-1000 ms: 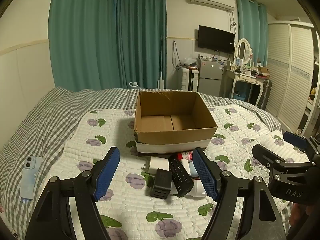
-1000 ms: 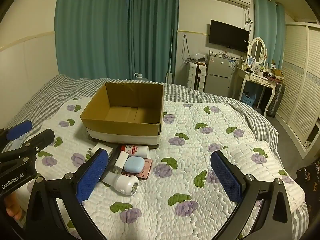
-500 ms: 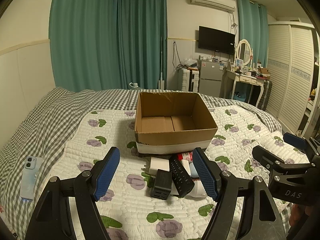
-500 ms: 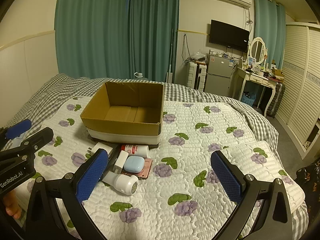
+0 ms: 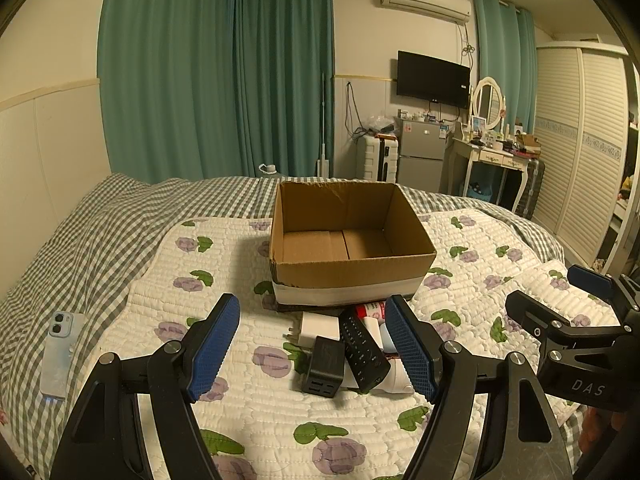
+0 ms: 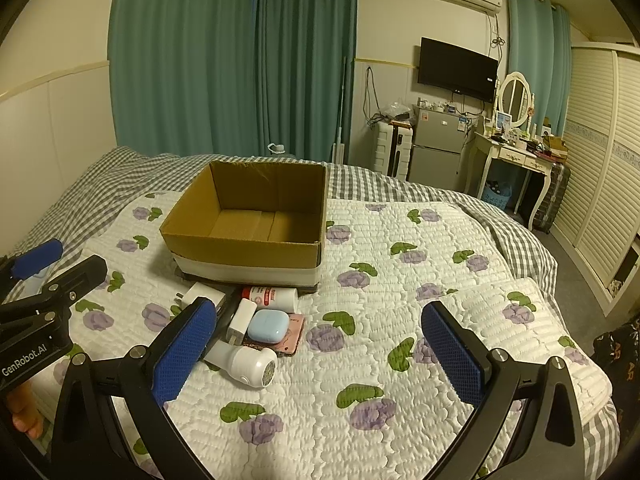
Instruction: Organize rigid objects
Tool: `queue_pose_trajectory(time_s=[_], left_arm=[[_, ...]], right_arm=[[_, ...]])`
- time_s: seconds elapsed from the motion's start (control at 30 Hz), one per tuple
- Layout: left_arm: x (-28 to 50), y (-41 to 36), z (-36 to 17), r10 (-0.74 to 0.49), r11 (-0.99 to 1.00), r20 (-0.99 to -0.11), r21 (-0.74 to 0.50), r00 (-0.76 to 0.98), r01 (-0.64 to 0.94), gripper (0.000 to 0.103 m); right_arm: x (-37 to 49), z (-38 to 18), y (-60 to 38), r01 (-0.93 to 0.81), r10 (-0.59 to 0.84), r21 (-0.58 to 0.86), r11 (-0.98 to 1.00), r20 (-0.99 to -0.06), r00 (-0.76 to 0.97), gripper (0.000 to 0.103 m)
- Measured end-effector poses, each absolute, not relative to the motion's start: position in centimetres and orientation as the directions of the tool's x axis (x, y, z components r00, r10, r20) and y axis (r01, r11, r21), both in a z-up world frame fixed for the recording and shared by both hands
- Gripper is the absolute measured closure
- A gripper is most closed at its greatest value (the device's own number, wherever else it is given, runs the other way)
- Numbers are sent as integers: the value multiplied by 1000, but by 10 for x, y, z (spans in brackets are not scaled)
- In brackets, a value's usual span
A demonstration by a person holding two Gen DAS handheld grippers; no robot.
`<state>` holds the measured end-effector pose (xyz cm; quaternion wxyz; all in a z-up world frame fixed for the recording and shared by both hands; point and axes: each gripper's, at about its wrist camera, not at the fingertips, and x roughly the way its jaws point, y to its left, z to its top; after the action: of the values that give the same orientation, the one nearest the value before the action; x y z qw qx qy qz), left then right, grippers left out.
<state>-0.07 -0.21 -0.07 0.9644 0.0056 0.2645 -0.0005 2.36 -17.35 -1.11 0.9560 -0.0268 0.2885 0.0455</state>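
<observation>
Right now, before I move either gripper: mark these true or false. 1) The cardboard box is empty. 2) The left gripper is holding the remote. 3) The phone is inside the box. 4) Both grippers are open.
1) The cardboard box is empty: true.
2) The left gripper holds the remote: false; it holds nothing.
3) The phone is in the box: false; it lies on the checked bedspread.
4) Both grippers open: true, including the right gripper.

white bottle (image 5: 394,376) | mostly hidden behind left claw (image 5: 316,346) finger
</observation>
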Motion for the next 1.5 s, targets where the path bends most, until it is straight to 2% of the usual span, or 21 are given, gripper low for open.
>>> queue_pose_trajectory(time_s=[1.5], left_arm=[[-4,1,-5,-1,1000,-511,11,860,7,25]], right_arm=[[22,-11,-169,-123,82,-38,992,-554,829,0]])
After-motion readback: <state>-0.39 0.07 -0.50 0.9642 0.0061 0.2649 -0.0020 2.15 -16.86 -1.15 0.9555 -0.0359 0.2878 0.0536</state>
